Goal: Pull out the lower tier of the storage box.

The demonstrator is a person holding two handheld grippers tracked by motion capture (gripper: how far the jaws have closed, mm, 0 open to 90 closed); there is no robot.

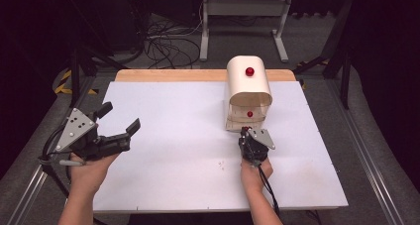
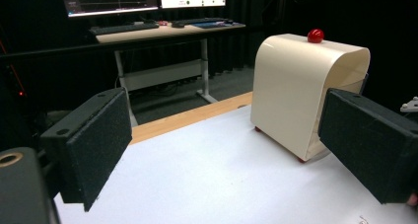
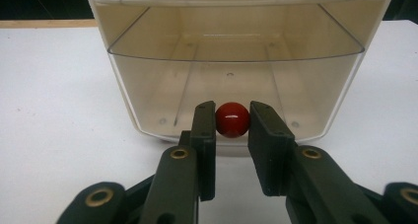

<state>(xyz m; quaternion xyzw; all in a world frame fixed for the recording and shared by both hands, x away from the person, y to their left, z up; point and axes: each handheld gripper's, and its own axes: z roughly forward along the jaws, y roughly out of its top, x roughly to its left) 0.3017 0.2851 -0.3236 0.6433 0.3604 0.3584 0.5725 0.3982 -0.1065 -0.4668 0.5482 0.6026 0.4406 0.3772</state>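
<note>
High view: white table (image 1: 163,185); cream bread-box-style container (image 1: 249,93) right of centre, red top knob (image 1: 249,72); right gripper (image 1: 246,134) at container's front, on lower red knob (image 1: 249,114). Left gripper (image 1: 120,117) at table's left edge, jaws apart, holding nothing.

Left gripper view: pads wide apart, container (image 2: 296,91) beyond, well clear.

Right gripper view: jaws clamped on lower red knob (image 3: 232,119) of clear drawer front (image 3: 236,86).

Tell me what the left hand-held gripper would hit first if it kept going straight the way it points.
Probably the cream box: it stands ahead, right of the left hand-held gripper line. Depth is unclear, so it might pass beside it over the table.
</note>
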